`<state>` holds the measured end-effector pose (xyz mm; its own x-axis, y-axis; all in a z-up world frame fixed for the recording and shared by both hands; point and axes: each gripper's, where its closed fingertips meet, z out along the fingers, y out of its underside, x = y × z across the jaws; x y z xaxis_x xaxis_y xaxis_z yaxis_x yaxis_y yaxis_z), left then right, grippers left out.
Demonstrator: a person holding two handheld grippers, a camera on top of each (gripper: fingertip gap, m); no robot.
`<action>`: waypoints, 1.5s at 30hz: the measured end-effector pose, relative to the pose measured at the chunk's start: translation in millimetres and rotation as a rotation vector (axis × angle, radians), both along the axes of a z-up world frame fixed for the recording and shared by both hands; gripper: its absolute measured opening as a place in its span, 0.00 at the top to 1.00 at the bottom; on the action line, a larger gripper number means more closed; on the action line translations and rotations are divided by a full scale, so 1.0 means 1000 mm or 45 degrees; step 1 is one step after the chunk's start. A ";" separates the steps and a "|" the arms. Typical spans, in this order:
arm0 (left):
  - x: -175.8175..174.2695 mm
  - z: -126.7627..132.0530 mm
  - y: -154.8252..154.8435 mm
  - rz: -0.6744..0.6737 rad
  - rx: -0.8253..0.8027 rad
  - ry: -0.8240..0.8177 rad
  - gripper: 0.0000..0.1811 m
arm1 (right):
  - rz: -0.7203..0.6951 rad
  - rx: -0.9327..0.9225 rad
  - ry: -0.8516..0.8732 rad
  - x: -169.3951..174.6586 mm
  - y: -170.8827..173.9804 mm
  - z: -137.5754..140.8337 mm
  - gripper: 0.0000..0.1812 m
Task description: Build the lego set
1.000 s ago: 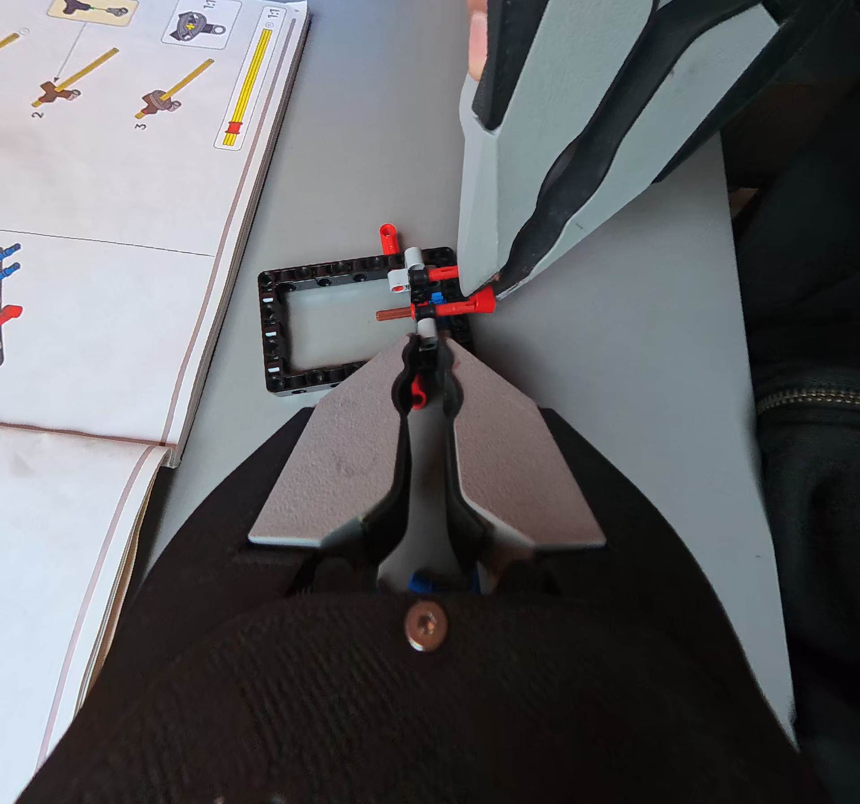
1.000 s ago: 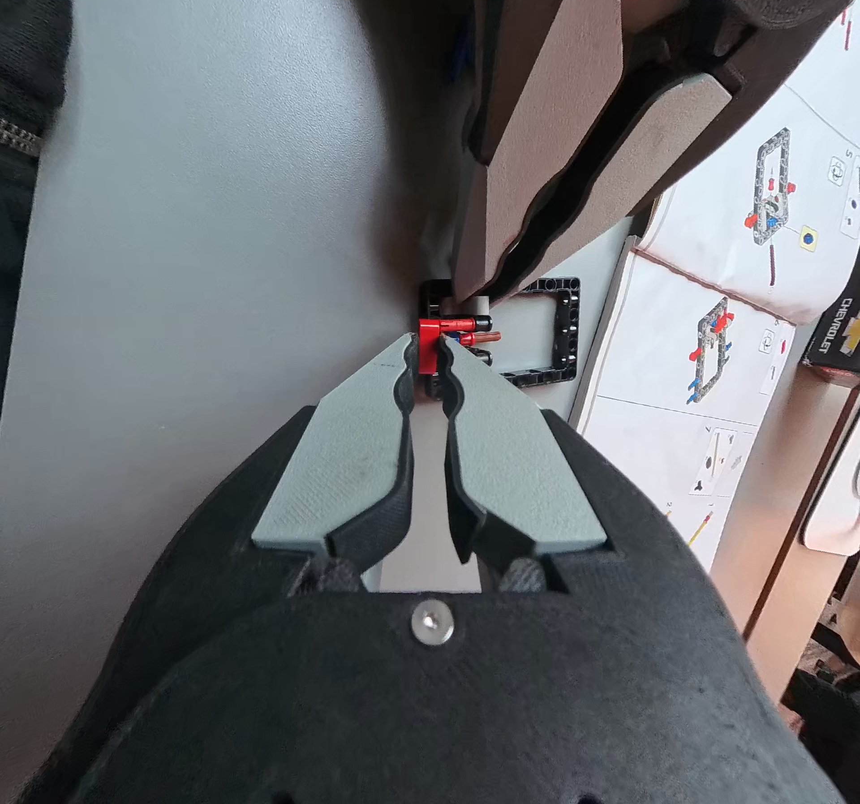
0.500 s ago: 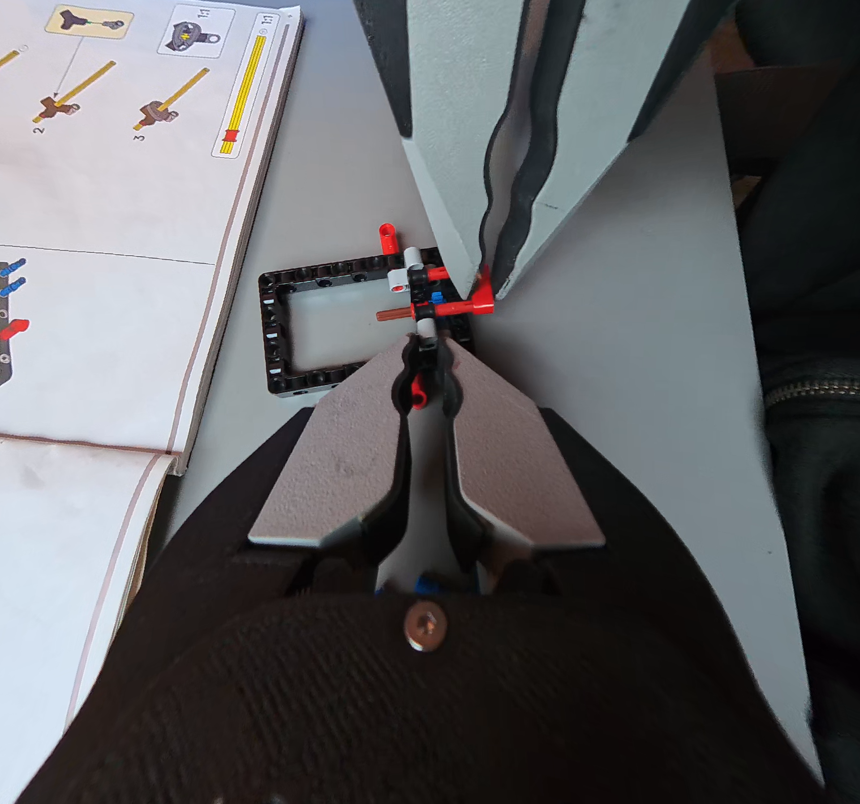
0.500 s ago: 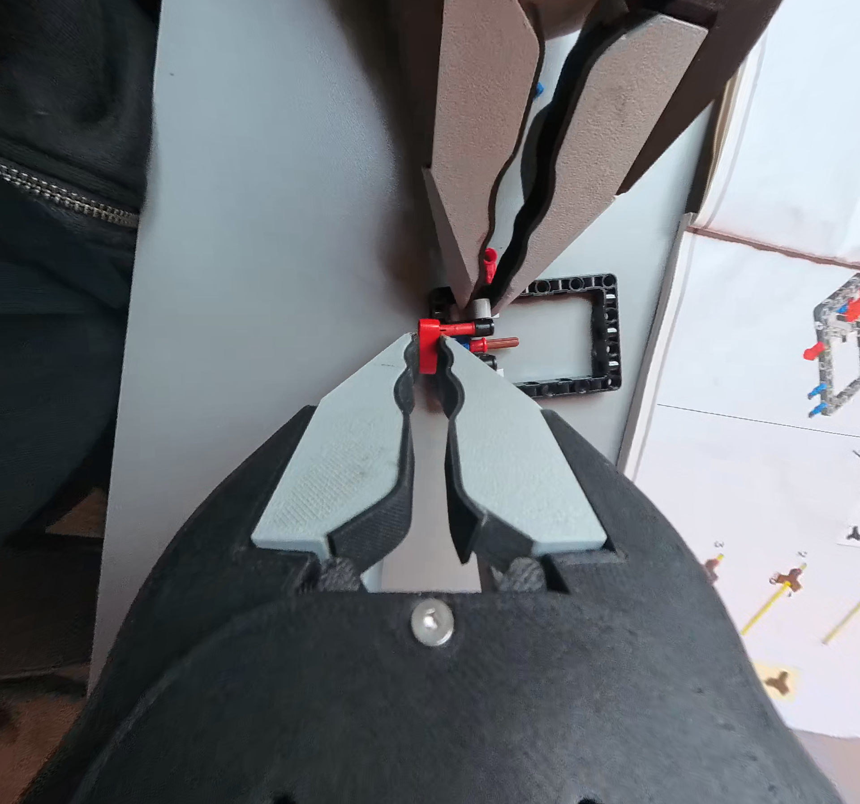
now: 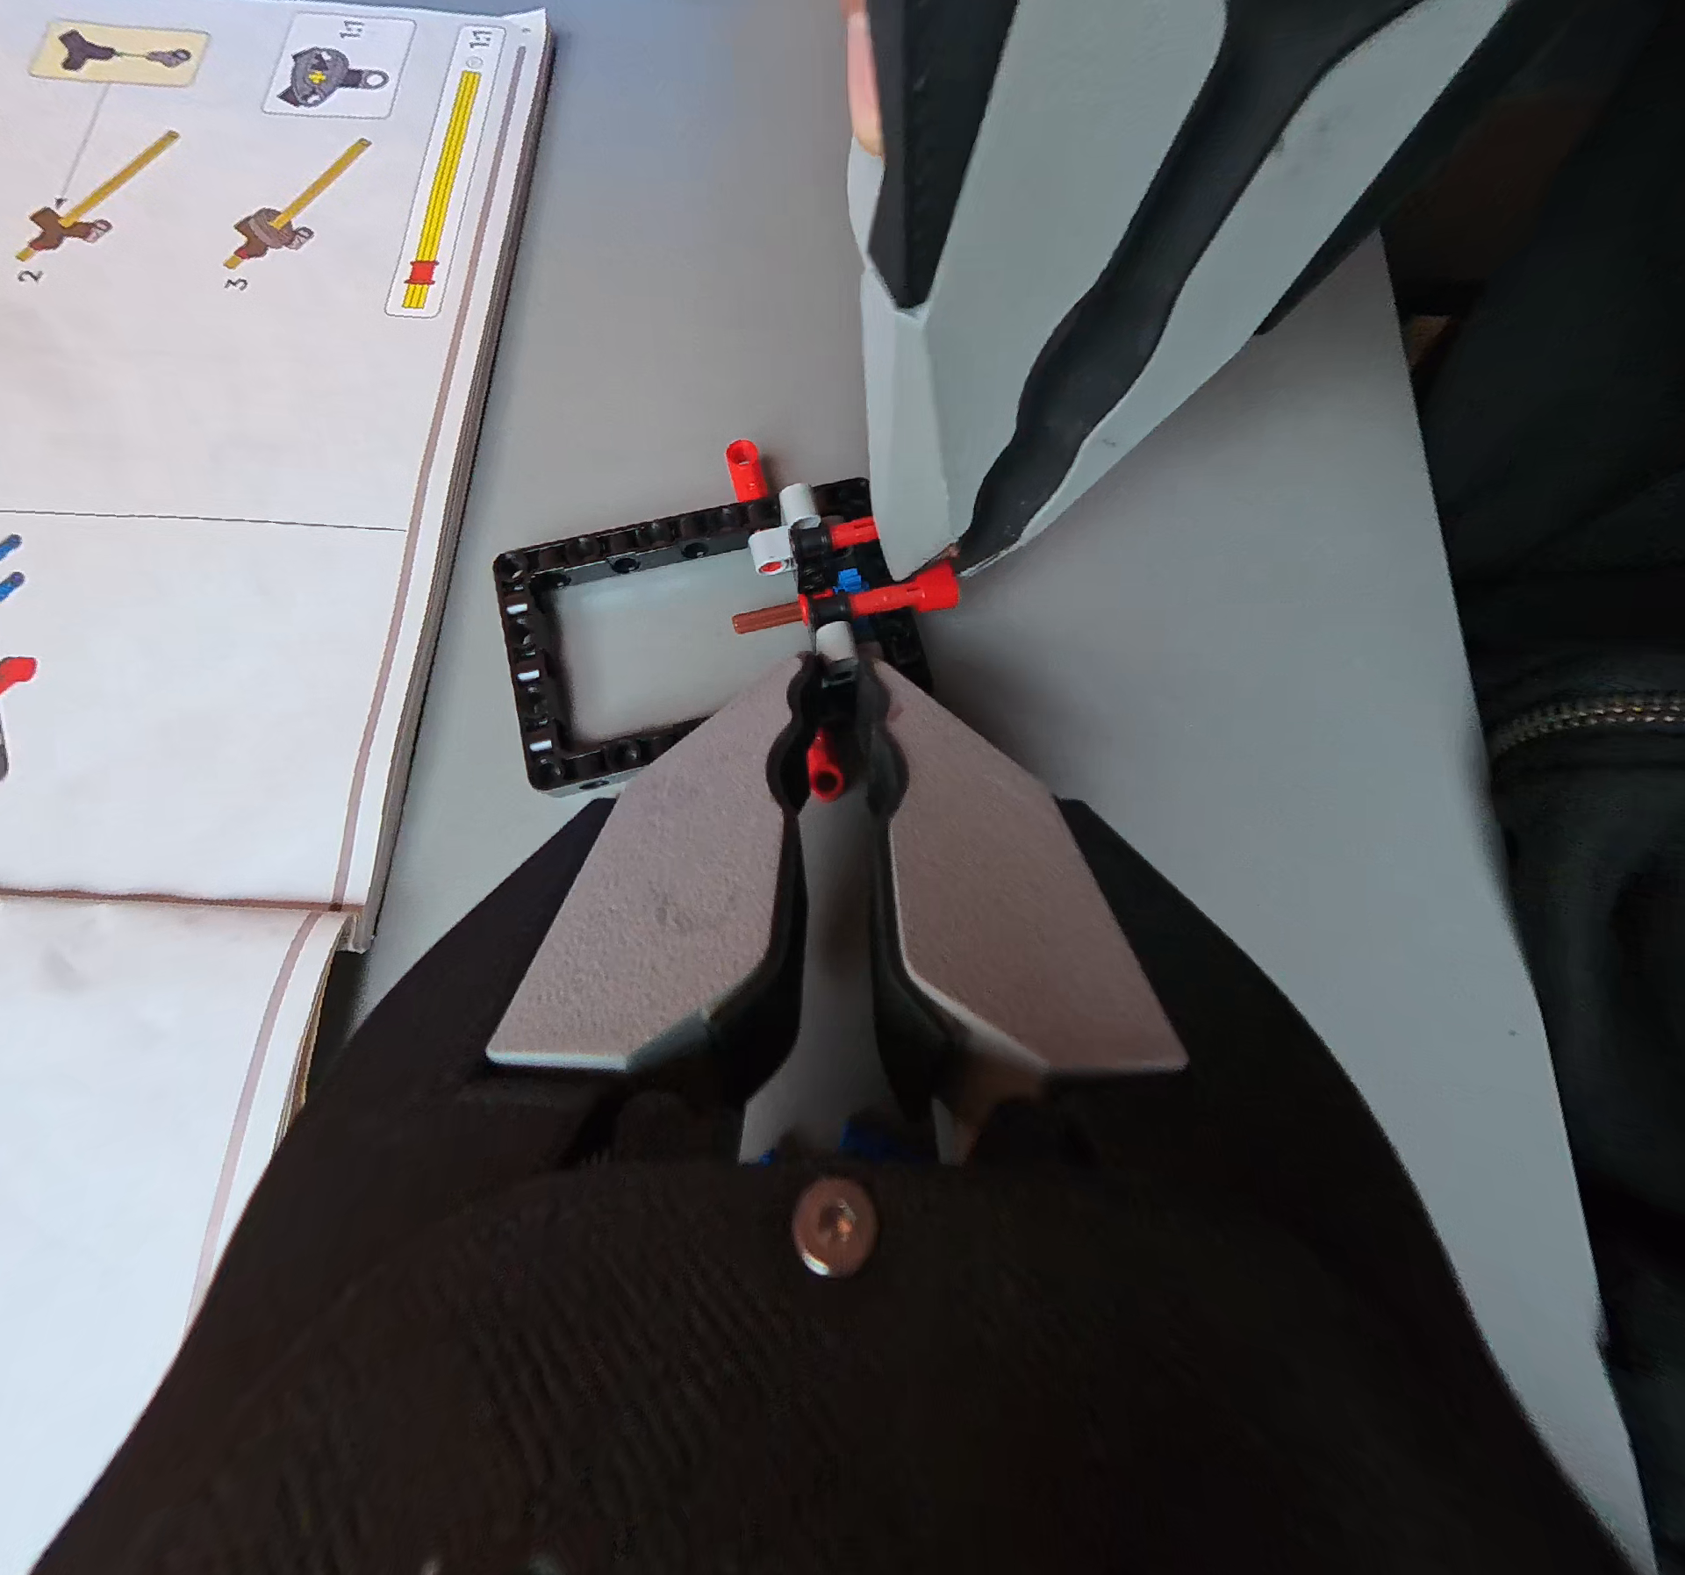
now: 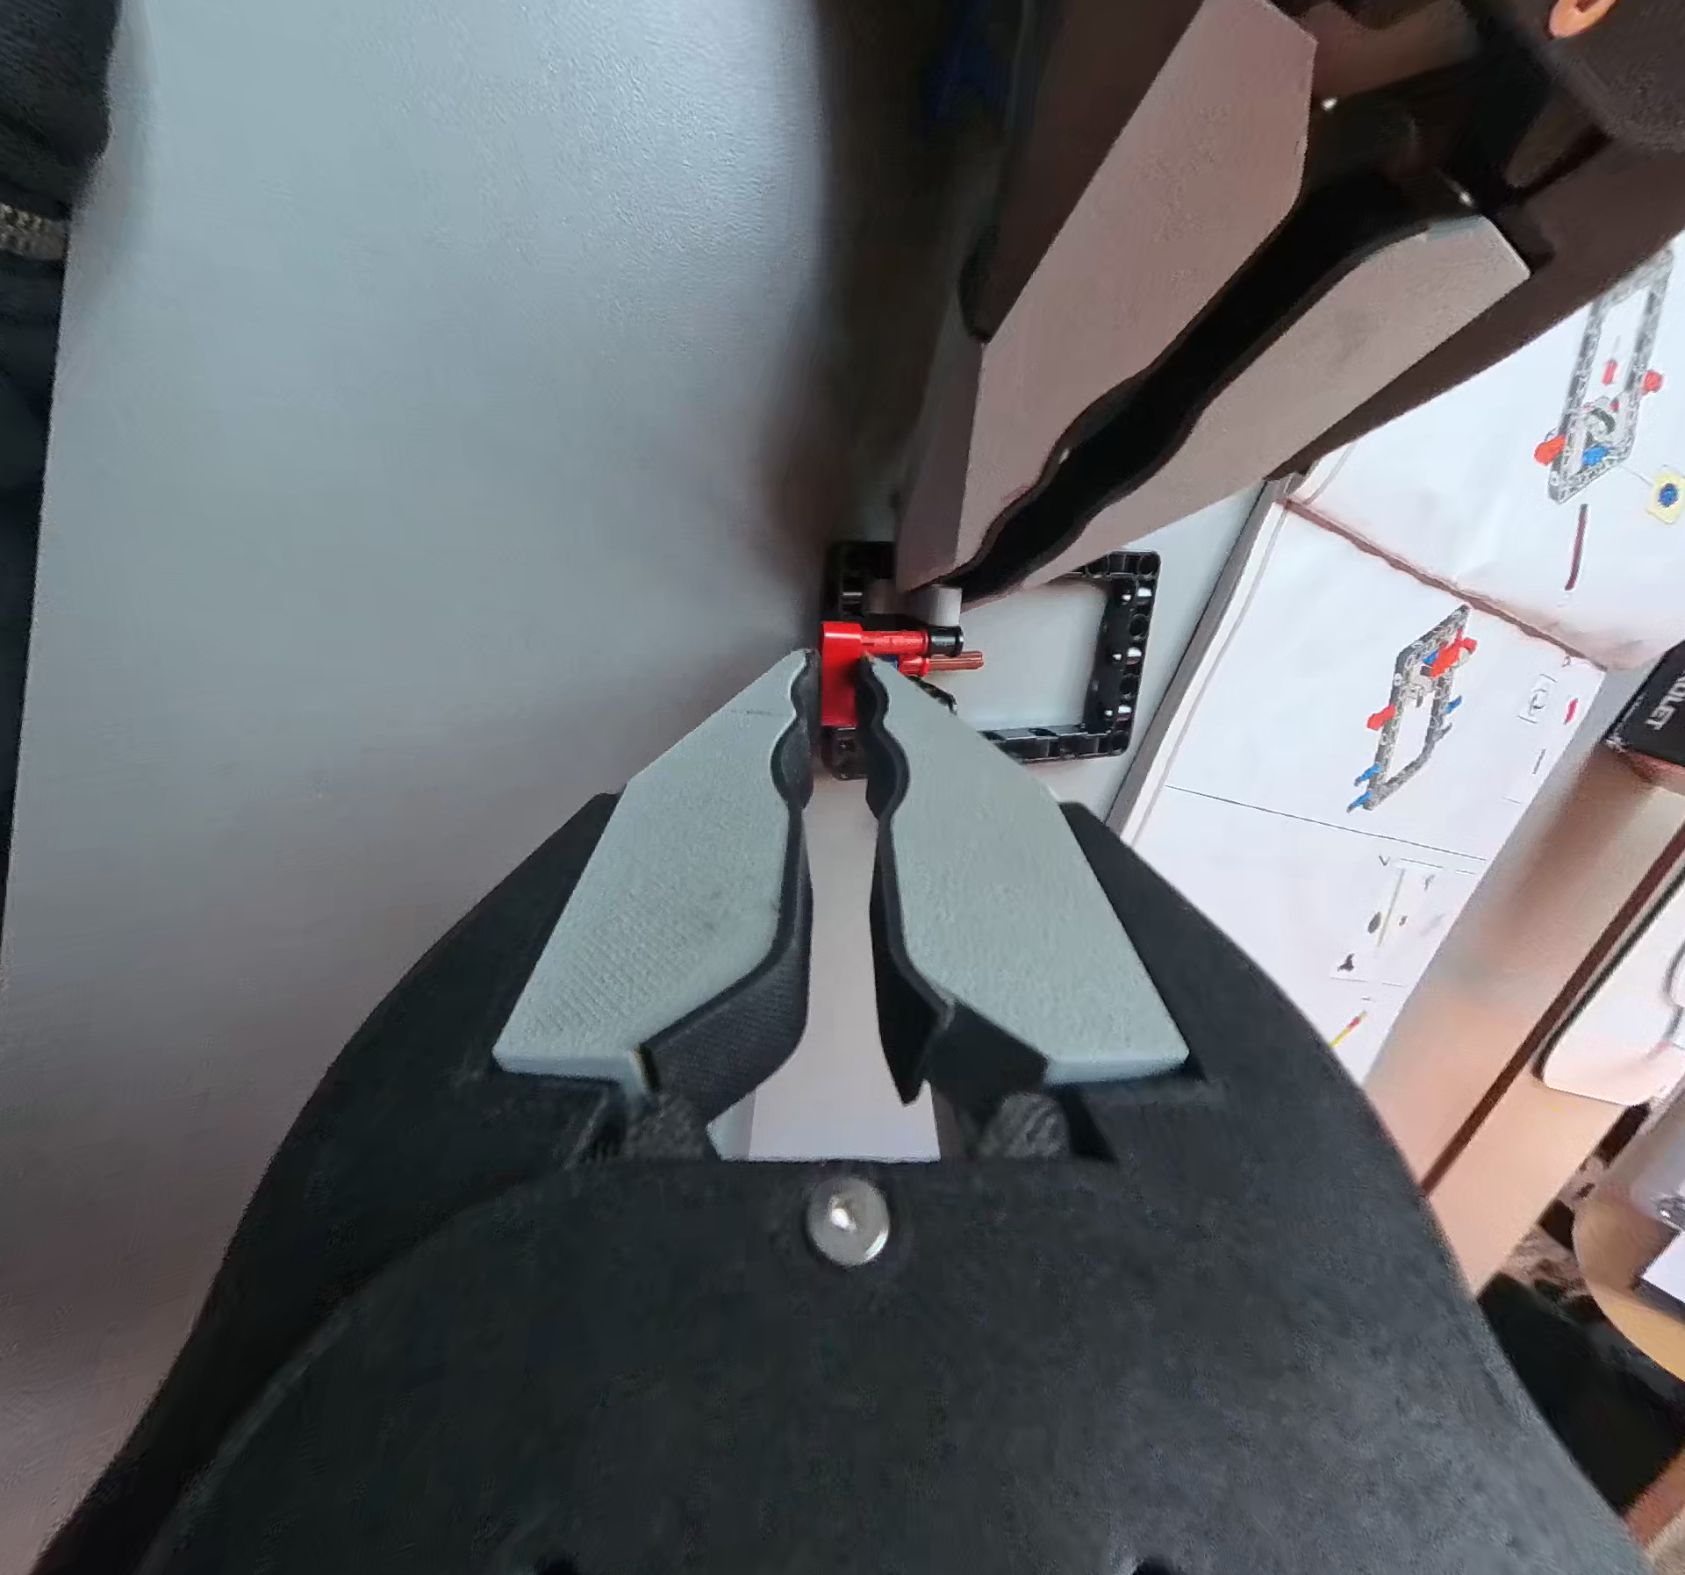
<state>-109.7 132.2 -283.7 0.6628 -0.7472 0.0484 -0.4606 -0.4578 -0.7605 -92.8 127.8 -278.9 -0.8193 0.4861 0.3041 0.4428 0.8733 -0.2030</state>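
Left gripper [image 5: 834, 683] fingers pinch frame's [image 5: 547, 665] crosspiece; right gripper [image 6: 834, 665] fingers clamp red connector [image 6: 841, 674]; contact partly hidden.

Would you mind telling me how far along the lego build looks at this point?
Done: the black rectangular frame lies on the grey table and already carries grey connectors, red and blue pins and a brown axle. In hand: the left gripper clamps that cluster while the right gripper pinches the red end piece. Left: most of the frame is bare, and the open instruction booklet shows further steps.
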 end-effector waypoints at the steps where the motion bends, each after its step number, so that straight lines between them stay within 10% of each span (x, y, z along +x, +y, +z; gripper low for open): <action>1: 0.000 0.000 0.000 0.004 0.006 0.009 0.97 | -0.025 -0.020 -0.021 0.000 0.000 0.000 0.97; 27: -0.002 0.000 0.001 -0.009 0.021 0.021 0.97 | -0.174 -0.244 -0.180 -0.001 0.003 0.001 0.98; 38: -0.001 -0.001 0.002 -0.031 0.047 0.056 0.97 | 0.140 0.180 -0.067 -0.002 0.006 0.000 0.98; 45: 0.000 0.000 0.000 -0.044 0.046 0.048 0.97 | -0.046 -0.146 -0.205 0.000 0.004 0.000 0.98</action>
<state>-109.9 132.5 -284.1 0.6375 -0.7705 -0.0033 -0.5041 -0.4138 -0.7580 -92.3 131.6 -279.1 -0.8343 0.5400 0.1114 0.5082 0.8314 -0.2245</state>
